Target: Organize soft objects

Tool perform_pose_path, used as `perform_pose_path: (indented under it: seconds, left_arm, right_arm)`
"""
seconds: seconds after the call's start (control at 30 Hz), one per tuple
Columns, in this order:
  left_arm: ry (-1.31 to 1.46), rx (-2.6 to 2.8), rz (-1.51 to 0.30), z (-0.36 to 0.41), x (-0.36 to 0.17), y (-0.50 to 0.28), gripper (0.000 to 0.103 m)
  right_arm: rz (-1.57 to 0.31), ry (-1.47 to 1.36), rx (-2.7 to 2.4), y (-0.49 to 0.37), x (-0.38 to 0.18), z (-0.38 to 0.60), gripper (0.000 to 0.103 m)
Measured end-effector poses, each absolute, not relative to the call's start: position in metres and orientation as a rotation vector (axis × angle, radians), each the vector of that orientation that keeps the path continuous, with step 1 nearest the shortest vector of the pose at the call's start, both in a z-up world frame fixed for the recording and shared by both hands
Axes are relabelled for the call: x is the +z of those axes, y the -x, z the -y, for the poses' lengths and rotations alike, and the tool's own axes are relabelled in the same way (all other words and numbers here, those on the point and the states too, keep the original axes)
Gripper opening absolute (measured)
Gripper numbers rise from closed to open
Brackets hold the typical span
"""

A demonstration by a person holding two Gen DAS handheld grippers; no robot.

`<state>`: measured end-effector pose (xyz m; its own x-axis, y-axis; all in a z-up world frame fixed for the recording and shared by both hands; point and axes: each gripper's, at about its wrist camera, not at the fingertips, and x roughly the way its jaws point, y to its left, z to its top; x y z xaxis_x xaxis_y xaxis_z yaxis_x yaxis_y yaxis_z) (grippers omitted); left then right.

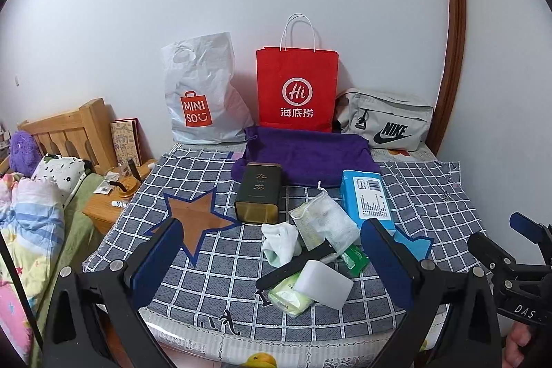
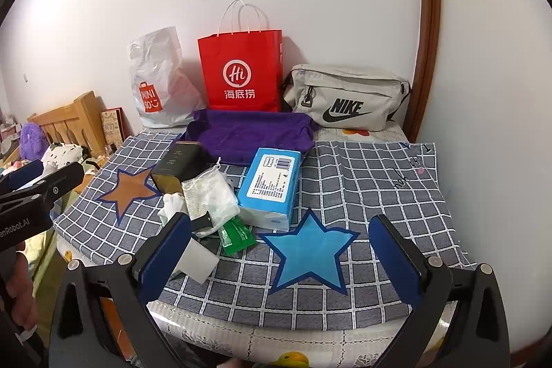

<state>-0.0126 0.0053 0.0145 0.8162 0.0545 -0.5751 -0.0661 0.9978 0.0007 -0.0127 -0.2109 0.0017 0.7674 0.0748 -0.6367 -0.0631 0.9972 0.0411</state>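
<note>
A pile sits mid-cloth: a white sock (image 1: 280, 242) (image 2: 172, 203), a white mesh pouch (image 1: 324, 220) (image 2: 210, 194), a white sponge block (image 1: 323, 288) (image 2: 199, 260), a pale green tissue pack (image 1: 289, 296), a green sachet (image 1: 353, 259) (image 2: 236, 235), a blue tissue pack (image 1: 369, 198) (image 2: 270, 187) and a dark tin (image 1: 258, 194) (image 2: 179, 166). A purple towel (image 1: 305, 156) (image 2: 250, 131) lies behind. My left gripper (image 1: 272, 259) is open, hovering before the pile. My right gripper (image 2: 281, 256) is open above the blue star (image 2: 308, 250).
A checked cloth (image 1: 214, 278) (image 2: 372, 181) with a brown star (image 1: 196, 218) covers the surface. A Miniso plastic bag (image 1: 201, 99), red paper bag (image 1: 296, 88) (image 2: 241, 71) and grey Nike bag (image 1: 386, 121) (image 2: 348, 99) stand against the wall. A bed and nightstand (image 1: 103, 202) are left.
</note>
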Motion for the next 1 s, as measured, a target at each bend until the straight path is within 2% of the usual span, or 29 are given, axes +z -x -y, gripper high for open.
perform_pose_path:
  seconds: [1.0]
  left_arm:
    - [0.016,0.072,-0.608,-0.0114,0.0154,0.0141,0.103]
  right_arm:
    - [-0.675,-0.022,0.075,0.0174,0.0060,0.2102,0.101]
